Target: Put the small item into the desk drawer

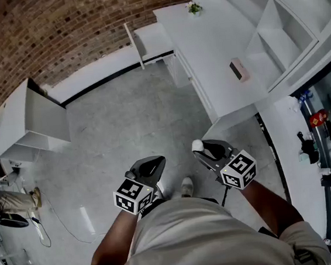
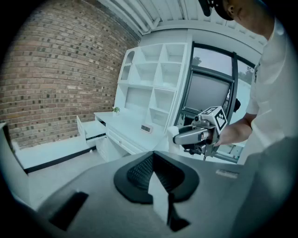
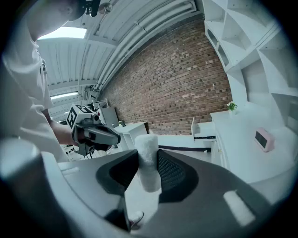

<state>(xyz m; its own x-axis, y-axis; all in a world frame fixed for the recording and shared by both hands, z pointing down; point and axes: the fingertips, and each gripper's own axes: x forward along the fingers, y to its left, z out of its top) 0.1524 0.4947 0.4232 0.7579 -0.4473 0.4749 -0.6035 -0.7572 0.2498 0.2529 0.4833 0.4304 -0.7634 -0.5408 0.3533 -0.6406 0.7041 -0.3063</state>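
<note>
Two grippers: held low above the grey floor [image 1: 123, 121], well apart from the white desk [image 1: 215, 47].
Left gripper [image 2: 156, 182]: jaws are closed together, with nothing between them.
Right gripper [image 3: 149, 168]: clamped on the small item [image 3: 148, 158], a fuzzy white cylinder held upright.
Head view: only the item's white tip is shown.
Drawer [image 1: 152, 40]: pulled open at the desk's far end.
Pink clock [image 1: 239, 69]: laid on the desktop.

Nothing here reads as words or numbers; the small box [image 1: 239, 69] on the desk [image 1: 215, 41] shows a display too blurred to read.
</note>
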